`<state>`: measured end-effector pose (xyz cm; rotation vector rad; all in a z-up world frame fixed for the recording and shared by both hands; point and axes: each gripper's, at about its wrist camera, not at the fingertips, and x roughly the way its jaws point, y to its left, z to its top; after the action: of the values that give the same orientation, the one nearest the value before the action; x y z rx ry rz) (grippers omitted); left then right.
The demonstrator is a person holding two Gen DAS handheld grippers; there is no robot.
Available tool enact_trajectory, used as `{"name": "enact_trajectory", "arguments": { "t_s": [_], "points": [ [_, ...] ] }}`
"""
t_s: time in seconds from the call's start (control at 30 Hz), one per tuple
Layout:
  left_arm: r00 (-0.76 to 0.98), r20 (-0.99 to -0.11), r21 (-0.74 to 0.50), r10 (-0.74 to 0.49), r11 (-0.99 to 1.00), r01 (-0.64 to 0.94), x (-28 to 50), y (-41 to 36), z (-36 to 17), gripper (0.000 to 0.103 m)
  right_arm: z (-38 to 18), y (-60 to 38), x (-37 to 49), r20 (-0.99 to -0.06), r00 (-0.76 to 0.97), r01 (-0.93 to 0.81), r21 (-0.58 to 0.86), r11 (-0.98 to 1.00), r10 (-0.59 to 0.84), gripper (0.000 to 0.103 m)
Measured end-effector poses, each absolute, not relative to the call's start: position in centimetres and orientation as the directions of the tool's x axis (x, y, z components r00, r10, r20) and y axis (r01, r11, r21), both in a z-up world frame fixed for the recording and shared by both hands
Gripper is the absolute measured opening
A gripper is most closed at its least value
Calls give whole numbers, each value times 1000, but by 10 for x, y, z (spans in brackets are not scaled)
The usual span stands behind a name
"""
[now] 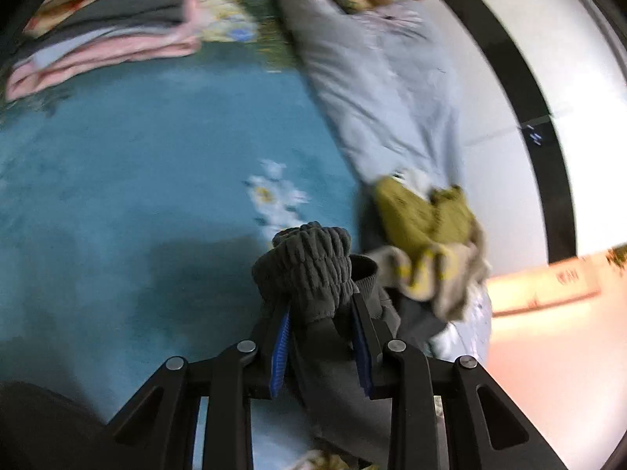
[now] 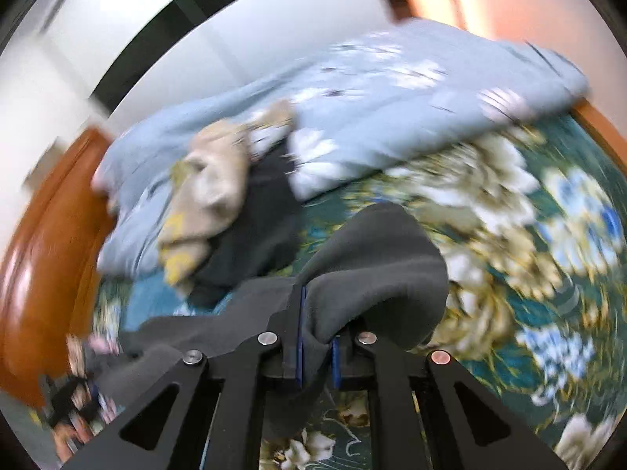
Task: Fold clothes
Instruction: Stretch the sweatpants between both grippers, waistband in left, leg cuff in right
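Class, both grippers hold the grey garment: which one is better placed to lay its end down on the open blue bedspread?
Probably left. The left gripper grips the grey garment over open blue bedspread; the right gripper faces the unfolded pile.

No writing reads clearly anywhere. Beside the blue quilt (image 1: pixel 392 90), reddish marks on the pale box (image 1: pixel 548 286) and yellow print on the beige garment (image 1: pixel 427 270) are blurred beyond reading.

dark grey garment (image 1: pixel 309 270), teal floral bedsheet (image 1: pixel 137 156)
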<state>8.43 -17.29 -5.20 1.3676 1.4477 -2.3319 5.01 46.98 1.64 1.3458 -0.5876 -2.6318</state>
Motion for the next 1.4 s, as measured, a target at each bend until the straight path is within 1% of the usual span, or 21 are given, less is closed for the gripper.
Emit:
{"name": "enact_trajectory", "arguments": {
  "t_s": [0.07,0.13,0.17,0.2,0.27,0.37,0.43,0.53,0.57,0.63,0.67,0.7,0.77,0.87,0.97,1.0,1.07,1.17,1.23,1.33,1.4],
  "points": [
    [-555,-759,-638,340,-558,531,87,-182,-78,31,-1,444,50,-792,-557,3,298,-954,-249,10],
    [-528,-781,-615,334,-559,556,89,-184,-90,31,-39,429,52,-870,-449,-3,229,-973,-204,10],
    [-514,-791,-603,331,-559,569,89,-185,-97,31,-66,425,56,-912,-366,-29,209,-978,-184,10],
    [-505,-800,-592,325,-571,569,88,-184,-100,31,-85,424,63,-934,-313,-50,196,-979,-171,10],
    [-502,-811,-563,300,-631,534,81,-176,-97,31,-121,424,76,-967,-209,-88,167,-982,-146,10],
    [-492,-830,-524,263,-673,523,82,-174,-101,31,-145,426,91,-983,-120,-109,149,-983,-136,10],
    [-495,-833,-508,245,-693,511,79,-169,-102,31,-147,421,96,-988,-81,-117,143,-983,-134,11],
    [-498,-836,-484,228,-735,475,68,-163,-102,31,-132,409,97,-991,-95,-81,102,-991,-95,14],
    [-498,-835,-487,233,-734,473,66,-164,-103,31,-122,406,96,-991,-107,-66,86,-994,-79,19],
    [-494,-833,-501,249,-718,483,63,-168,-107,31,-101,399,95,-989,-141,-39,52,-998,-46,32],
    [-490,-833,-507,258,-711,488,64,-170,-107,31,-88,396,97,-986,-164,-29,33,-999,-28,45],
    [-486,-832,-513,267,-704,492,64,-173,-108,31,-76,395,101,-982,-187,-16,26,-1000,-23,52],
    [-475,-834,-517,280,-695,499,66,-178,-109,31,-59,387,104,-974,-226,18,19,-1000,-22,58],
    [-436,-857,-482,274,-725,493,71,-180,-105,32,-48,360,102,-961,-273,81,15,-997,-37,58],
    [-375,-901,-387,219,-796,465,77,-177,-106,32,-37,332,99,-946,-319,144,8,-990,-54,58],
    [-365,-906,-374,212,-805,461,80,-178,-108,32,-34,323,98,-941,-334,164,5,-986,-60,58],
    [-356,-907,-379,223,-800,465,85,-185,-117,32,-27,305,97,-929,-363,205,-2,-979,-74,58],
    [-387,-882,-446,271,-748,492,87,-196,-123,32,-55,234,80,-924,-311,344,108,-933,-222,58],
    [-409,-873,-458,266,-738,496,84,-194,-124,32,-69,189,74,-913,-299,444,124,-887,-277,58],
    [-439,-868,-449,234,-747,490,79,-187,-122,32,-89,117,61,-909,-280,604,84,-792,-310,58],
    [-457,-858,-463,233,-737,493,76,-188,-123,32,-100,86,53,-912,-281,668,37,-743,-299,58]
  ]
}}
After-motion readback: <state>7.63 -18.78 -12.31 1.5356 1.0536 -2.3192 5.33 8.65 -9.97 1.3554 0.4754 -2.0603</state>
